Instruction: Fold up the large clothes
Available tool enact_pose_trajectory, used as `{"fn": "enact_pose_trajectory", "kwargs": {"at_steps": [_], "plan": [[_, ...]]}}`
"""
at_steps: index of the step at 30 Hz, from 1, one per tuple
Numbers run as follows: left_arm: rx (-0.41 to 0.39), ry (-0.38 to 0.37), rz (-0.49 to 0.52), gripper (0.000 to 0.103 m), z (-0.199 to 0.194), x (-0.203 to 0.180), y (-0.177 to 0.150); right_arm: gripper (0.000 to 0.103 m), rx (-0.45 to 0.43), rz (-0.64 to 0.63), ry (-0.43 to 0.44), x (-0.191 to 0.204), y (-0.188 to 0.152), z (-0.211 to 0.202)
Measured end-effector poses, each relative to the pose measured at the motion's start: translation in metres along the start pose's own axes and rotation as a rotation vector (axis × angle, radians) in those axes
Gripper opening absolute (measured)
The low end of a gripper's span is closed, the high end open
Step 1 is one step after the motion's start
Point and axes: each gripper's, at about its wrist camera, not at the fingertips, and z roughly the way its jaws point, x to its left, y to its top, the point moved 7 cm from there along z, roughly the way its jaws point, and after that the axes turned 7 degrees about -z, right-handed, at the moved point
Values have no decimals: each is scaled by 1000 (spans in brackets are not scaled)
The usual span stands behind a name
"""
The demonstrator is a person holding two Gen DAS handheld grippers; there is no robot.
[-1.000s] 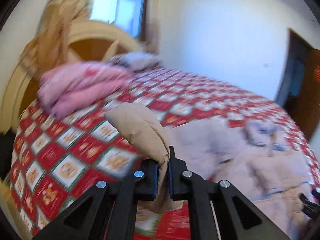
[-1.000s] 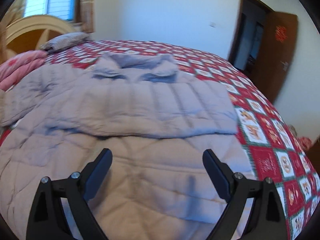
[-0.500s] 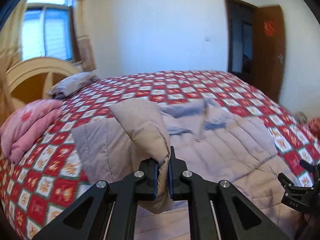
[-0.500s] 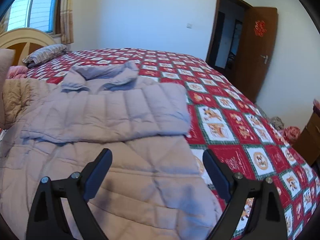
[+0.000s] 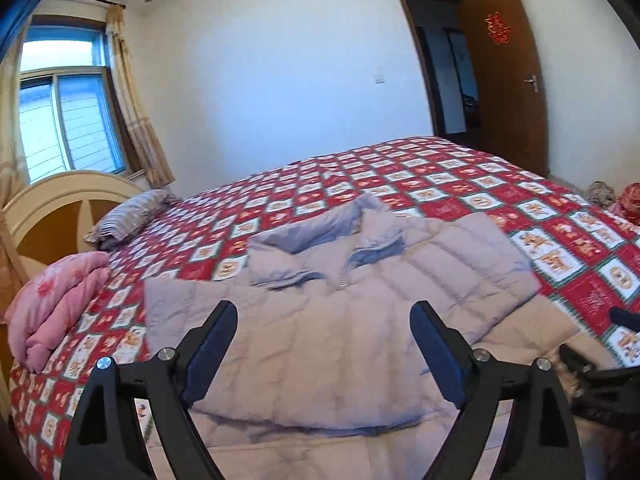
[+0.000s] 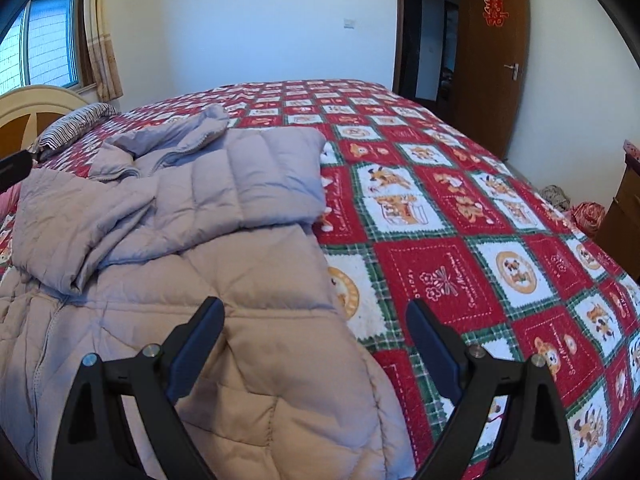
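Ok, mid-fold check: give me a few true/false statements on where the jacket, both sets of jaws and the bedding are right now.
1. The left gripper is shut on a sleeve. False: its jaws stand wide open, holding nothing.
2. The right gripper is open. True.
3. The puffy jacket lies on the checked bedspread with its upper part folded over. True.
4. The pink blanket covers the jacket's collar. False: it sits apart, near the headboard.
5. The door is closed. False: it stands open.
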Motion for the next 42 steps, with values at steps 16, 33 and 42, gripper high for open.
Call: {"fn": "enact_pose_trajectory", "kwargs": {"at_steps": [16, 33, 42], "plan": [[329, 421, -317, 89, 83, 235, -134, 83, 51, -7, 390, 130, 42, 7], [367, 349, -352, 89, 89, 231, -141, 16, 94, -4, 280, 118, 24, 20], [219, 208, -423, 89, 69, 233, -33, 51, -73, 83, 191, 85, 54, -22]]}}
